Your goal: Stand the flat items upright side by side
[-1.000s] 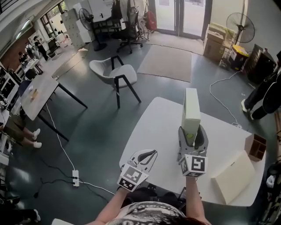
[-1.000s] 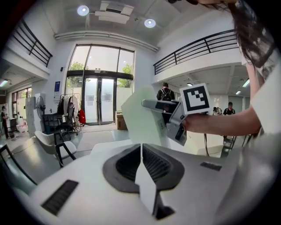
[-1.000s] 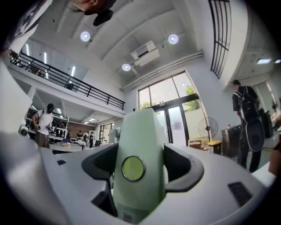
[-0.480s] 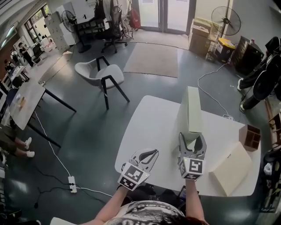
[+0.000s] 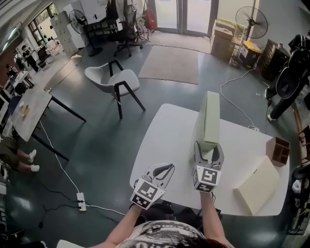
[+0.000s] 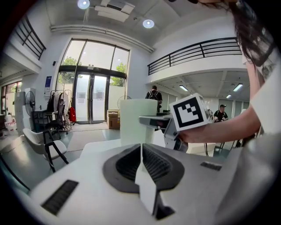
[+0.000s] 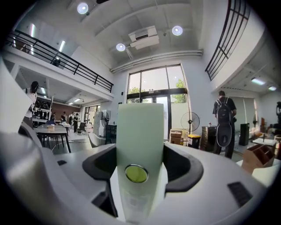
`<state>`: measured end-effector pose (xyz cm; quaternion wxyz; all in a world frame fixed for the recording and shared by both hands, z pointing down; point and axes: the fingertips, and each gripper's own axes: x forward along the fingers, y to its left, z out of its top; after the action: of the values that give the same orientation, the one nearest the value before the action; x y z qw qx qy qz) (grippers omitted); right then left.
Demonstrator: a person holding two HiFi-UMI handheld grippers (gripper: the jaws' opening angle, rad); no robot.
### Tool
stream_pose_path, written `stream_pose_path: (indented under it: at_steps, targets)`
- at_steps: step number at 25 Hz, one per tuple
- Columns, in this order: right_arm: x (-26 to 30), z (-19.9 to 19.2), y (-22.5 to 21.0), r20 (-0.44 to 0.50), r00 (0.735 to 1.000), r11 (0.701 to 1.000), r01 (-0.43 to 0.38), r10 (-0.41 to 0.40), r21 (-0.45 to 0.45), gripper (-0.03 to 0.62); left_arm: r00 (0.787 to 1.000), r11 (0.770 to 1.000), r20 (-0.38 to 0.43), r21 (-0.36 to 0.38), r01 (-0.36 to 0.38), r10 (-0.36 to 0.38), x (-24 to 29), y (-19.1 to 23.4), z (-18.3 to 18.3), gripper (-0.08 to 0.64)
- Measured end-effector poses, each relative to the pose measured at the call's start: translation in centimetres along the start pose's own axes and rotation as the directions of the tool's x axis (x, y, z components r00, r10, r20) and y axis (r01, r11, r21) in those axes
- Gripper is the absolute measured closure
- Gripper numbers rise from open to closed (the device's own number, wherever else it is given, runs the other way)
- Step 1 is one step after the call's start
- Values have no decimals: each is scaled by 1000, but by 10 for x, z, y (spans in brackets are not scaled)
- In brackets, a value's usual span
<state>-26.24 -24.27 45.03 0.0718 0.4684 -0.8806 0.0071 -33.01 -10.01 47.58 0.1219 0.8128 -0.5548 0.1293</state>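
My right gripper view shows a green dot [image 7: 136, 173] on the pale box's [image 7: 140, 127] near edge. Only the head view shows a second box [image 5: 256, 188] lying flat, lower right of the table [image 5: 164, 135]. Right gripper [image 5: 209, 151] clamps the upright box, frame center. Left gripper [image 5: 163, 170] has its jaws pressed together, nothing between.

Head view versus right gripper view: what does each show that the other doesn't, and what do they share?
Head view only: the marker cube on the right hand-held gripper, the forearm behind it, and the broad side of the pale green box. Right gripper view only: a round green dot on the box's narrow edge, with the jaws pressing either side. Both: the box upright in that gripper, the glass doors, the standing fan.
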Motion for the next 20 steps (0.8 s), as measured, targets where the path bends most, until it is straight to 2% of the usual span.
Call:
stream_pose_path:
  at_steps: [6, 13, 20]
  targets:
    - [11, 4, 12, -4, 1000, 1000, 17, -17, -15, 268, 1000, 1000, -1, -4, -5, 5, -5, 5, -1, 540]
    - [5, 6, 11, 6, 1000, 1000, -28, 28, 4, 259, 1000, 1000, 1, -14, -15, 15, -10, 7, -4, 540]
    - [-16, 10, 10, 6, 999, 999, -50, 50, -16, 259, 1000, 1000, 0, -20, 4, -4, -8, -4, -6, 540]
